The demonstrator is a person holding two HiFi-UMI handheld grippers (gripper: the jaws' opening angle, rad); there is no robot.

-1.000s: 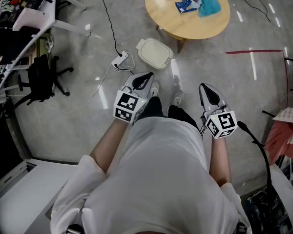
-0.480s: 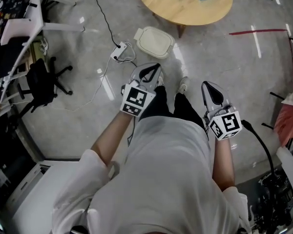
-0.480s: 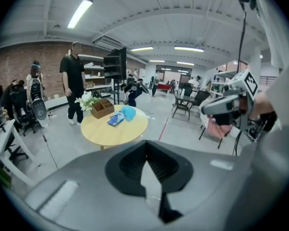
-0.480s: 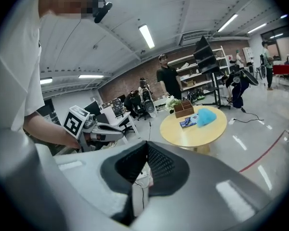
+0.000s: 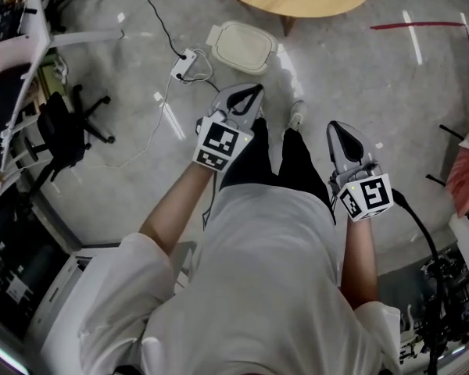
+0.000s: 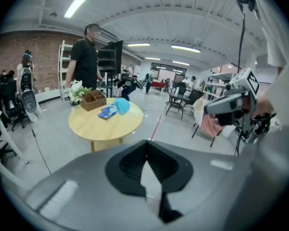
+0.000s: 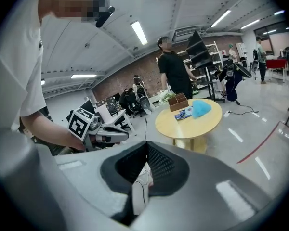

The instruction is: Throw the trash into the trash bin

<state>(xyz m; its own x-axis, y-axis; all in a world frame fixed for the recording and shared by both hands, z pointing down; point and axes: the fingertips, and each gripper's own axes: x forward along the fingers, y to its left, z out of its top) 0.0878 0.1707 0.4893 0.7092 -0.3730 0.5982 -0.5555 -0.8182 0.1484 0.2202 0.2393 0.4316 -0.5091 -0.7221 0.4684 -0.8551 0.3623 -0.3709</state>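
The trash lies on a round wooden table (image 6: 106, 125): a blue packet (image 6: 107, 112) and a teal fluffy lump (image 6: 121, 105), next to a wooden box (image 6: 93, 100). The right gripper view shows the same packet (image 7: 183, 114) and lump (image 7: 201, 108). On the floor before the table stands the white lidded trash bin (image 5: 242, 45). My left gripper (image 5: 252, 91) and right gripper (image 5: 334, 126) hang low in front of my body, far from the table. Both are shut with nothing between their jaws.
A power strip (image 5: 184, 65) with trailing cables lies left of the bin. At the left stand a black office chair (image 5: 62, 127) and white desks. A red tape line (image 5: 422, 26) crosses the floor. A person in black (image 6: 85, 61) stands behind the table.
Both grippers have sunk lower in front of me. The head view has tipped down, so the table has slid to the top edge and the trash has left that view.
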